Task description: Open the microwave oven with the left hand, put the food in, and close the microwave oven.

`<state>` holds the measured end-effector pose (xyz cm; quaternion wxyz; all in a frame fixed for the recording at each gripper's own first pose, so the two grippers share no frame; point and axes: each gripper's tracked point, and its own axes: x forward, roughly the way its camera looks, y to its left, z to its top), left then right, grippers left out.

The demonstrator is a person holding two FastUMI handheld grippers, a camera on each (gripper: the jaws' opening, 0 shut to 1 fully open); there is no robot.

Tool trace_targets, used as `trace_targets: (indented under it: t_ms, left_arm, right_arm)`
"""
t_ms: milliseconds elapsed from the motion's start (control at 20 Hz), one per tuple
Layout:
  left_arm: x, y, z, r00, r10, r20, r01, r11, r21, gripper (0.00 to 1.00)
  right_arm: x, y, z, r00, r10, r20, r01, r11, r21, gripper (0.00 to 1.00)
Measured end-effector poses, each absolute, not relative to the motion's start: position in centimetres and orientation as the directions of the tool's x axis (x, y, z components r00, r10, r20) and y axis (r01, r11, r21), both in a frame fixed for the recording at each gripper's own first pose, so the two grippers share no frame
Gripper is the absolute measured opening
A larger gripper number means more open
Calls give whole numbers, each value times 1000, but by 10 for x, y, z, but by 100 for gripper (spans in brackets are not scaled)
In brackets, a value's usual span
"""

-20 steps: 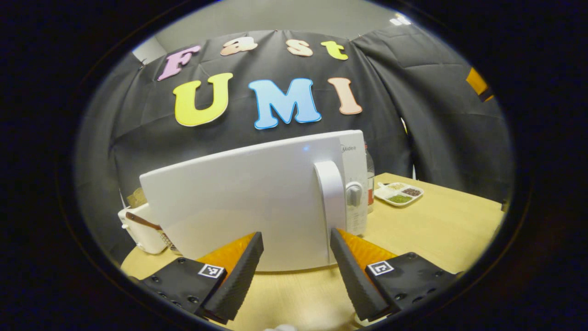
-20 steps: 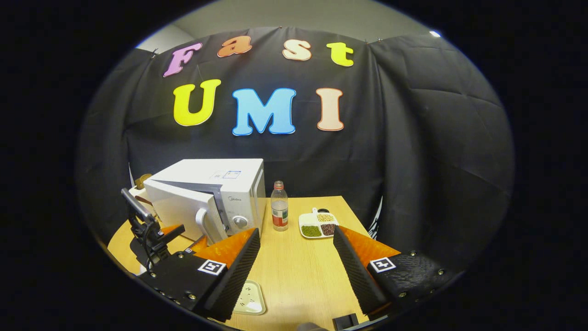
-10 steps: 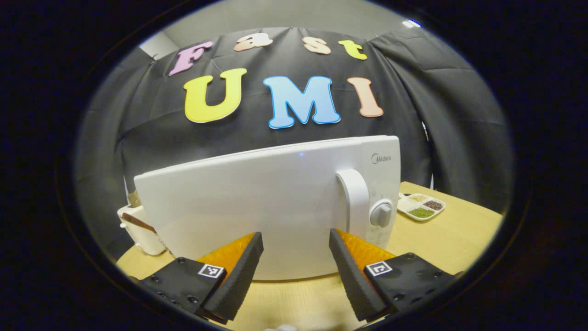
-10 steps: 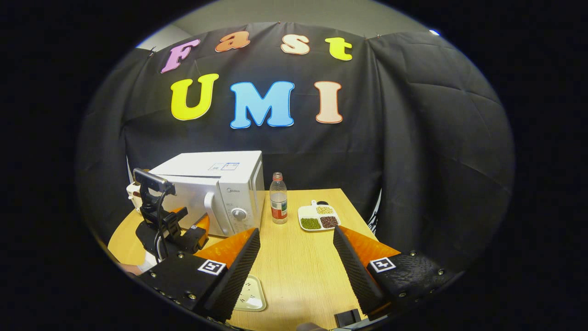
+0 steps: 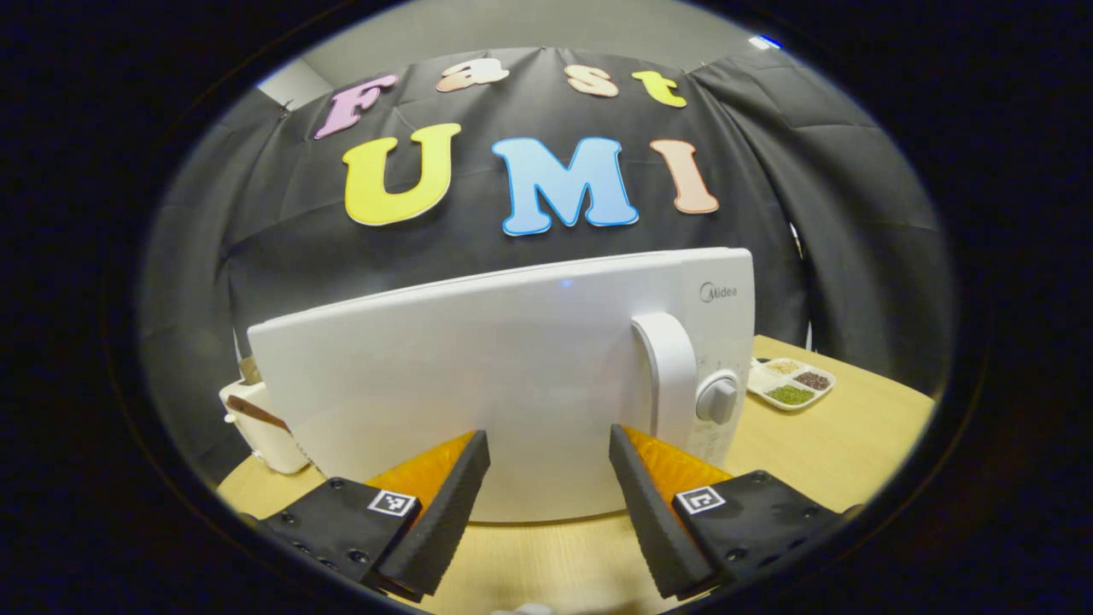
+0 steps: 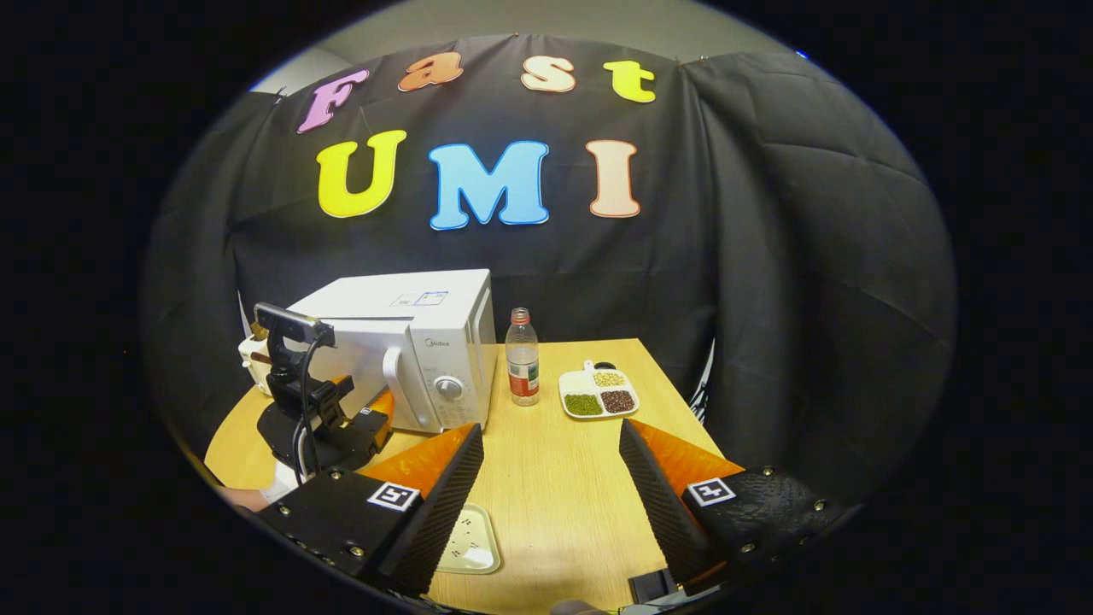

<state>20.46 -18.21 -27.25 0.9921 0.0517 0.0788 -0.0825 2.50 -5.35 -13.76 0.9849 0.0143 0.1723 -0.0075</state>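
Microwave door shut, both grippers spread and empty.

The left gripper faces the white microwave close up, fingers apart, touching nothing, left of the door handle. The right gripper hangs released over the table; a bottle and a divided dish of beans stand right of the microwave, a small plate lies near.

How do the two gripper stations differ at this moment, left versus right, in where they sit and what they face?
The left gripper faces the microwave door up close, beside its handle; the right gripper hangs back over the bare table. A small pale tray lies below the right gripper's fingers; under the left gripper is tabletop. Both have fingers spread and hold nothing.
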Motion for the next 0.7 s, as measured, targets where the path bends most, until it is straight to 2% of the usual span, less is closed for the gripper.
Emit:
trace_targets:
  t_ms: [550, 600, 700]
  left_arm:
    - [226, -180, -270, 983, -94, -159, 111, 989, 101, 92]
    - [230, -179, -274, 977, -66, -202, 87, 991, 100, 93]
    - [223, -182, -276, 977, -82, -197, 99, 992, 77, 96]
  right_arm:
    - [28, -53, -147, 932, 3, -361, 18, 998, 54, 98]
    - [28, -52, -148, 931, 5, -365, 16, 998, 53, 98]
    - [28, -49, -146, 930, 17, -366, 4, 998, 58, 98]
